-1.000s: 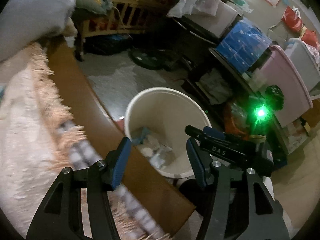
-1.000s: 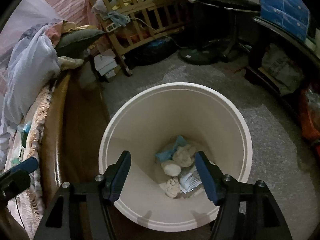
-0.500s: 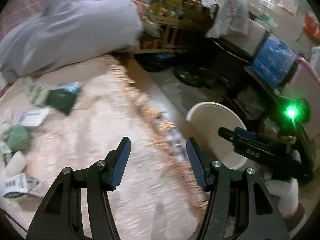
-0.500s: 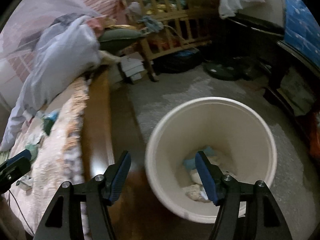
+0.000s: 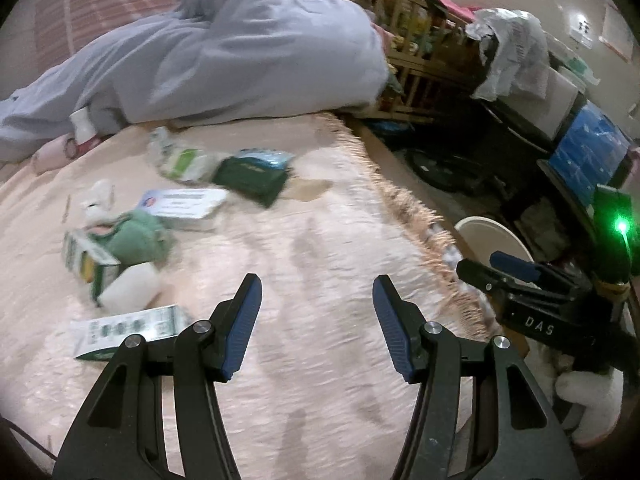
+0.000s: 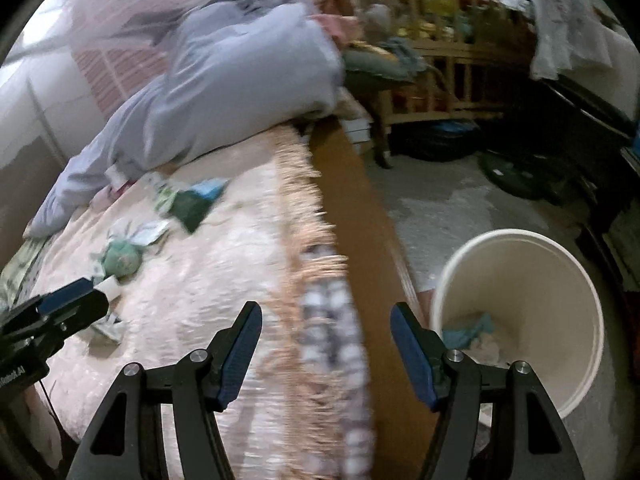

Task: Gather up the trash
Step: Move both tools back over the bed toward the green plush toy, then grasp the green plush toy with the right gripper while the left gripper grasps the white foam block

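Note:
Trash lies scattered on the pink bedspread: a dark green packet, a white card box, a green crumpled cloth, a green-and-white carton, a flat printed box. My left gripper is open and empty above the bedspread, right of the trash. My right gripper is open and empty over the bed's fringed edge; it also shows in the left wrist view. The cream bin stands on the floor at the right, with crumpled trash inside.
A grey-blue duvet is heaped at the head of the bed. The brown wooden bed rail runs between bed and bin. A wooden crib, a dark fan base and shelves with boxes crowd the far floor.
Both grippers swung left, away from the bin and over the bed. The bin slid to the right edge of both views and the scattered trash came into sight. Both stayed open.

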### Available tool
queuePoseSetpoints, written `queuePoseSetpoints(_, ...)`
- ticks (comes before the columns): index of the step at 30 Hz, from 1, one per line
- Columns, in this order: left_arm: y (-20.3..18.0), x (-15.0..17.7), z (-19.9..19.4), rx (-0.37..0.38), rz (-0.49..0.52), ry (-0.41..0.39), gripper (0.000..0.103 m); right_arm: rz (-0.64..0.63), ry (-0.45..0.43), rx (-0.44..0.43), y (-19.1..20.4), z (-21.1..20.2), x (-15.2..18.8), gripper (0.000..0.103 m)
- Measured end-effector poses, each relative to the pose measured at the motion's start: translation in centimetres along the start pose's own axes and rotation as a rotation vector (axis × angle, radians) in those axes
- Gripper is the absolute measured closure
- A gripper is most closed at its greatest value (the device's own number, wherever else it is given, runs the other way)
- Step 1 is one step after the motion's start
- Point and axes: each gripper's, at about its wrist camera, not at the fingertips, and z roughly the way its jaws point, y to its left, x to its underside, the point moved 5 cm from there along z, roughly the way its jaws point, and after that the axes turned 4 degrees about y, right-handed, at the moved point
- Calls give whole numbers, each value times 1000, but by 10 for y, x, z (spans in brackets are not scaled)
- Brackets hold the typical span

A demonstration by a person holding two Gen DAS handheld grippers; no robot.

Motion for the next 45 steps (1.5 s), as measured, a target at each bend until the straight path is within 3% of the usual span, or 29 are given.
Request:
queuePoseSetpoints(25,198,36,-47,-209,-309,14,47,-296,125,-191,182,60,3,37)
queuePoseSetpoints(35,225,33,-41,-209,-351,25,47,-347,185,-317,248,108,-37,37)
queuePoseSetpoints(45,233,26,-28,-149,-367,49,47,-493,250,-343,307,173,-58,37)
